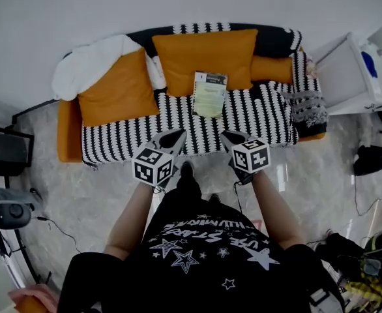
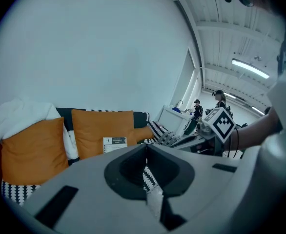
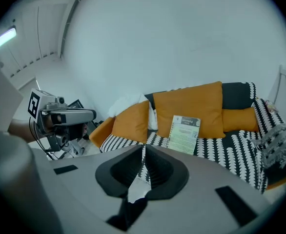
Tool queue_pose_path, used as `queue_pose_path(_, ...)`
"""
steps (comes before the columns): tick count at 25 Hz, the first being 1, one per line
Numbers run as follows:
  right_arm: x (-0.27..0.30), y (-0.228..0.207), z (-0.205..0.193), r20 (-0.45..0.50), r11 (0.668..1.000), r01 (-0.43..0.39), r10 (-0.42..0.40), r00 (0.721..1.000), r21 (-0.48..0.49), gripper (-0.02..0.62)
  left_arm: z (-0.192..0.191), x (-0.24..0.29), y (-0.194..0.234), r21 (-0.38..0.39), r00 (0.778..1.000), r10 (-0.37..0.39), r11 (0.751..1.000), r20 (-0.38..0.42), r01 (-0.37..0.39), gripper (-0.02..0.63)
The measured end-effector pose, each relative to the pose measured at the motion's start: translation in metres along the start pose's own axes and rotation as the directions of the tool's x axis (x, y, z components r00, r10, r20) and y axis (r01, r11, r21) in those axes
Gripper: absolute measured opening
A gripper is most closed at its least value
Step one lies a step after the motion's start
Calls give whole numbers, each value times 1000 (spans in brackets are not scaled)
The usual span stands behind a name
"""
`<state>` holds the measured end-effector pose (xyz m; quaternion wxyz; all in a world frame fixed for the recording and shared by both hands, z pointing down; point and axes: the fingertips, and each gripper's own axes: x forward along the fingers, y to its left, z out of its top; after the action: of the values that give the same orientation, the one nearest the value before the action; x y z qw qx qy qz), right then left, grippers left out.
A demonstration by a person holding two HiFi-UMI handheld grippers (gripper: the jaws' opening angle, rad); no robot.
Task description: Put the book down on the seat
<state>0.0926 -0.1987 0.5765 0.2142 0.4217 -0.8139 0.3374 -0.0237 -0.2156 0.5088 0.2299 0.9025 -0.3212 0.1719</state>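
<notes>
In the head view the book leans on the striped seat against the middle orange cushion, beyond the left gripper and right gripper. The left gripper view shows its jaws pressed together, empty. The right gripper view shows the same, with the book ahead.

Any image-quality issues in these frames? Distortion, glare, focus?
Head view: soft even light, no hard shadows; print on the pale green paper booklet unreadable. Left gripper view: heavy fisheye, black corners, long ceiling strip light blown out. Right gripper view: same fisheye and dark corners.
</notes>
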Motion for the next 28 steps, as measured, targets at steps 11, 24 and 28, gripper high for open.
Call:
queue_pose_path(11, -72, 18, -32, 58, 999, -27, 28, 998, -32, 38, -7, -38, -75, 33, 996, 47, 998, 78, -50, 9)
queue_pose_path(24, -129, 39, -96, 108, 992, -117, 111, 988, 51, 38, -55, -86, -148, -8, 988, 105, 995, 117, -104, 9)
queue_pose_path(28, -130, 40, -104, 109, 992, -116, 110, 988, 58, 38, -64, -88, -155, -7, 991, 94, 996, 96, -94, 9)
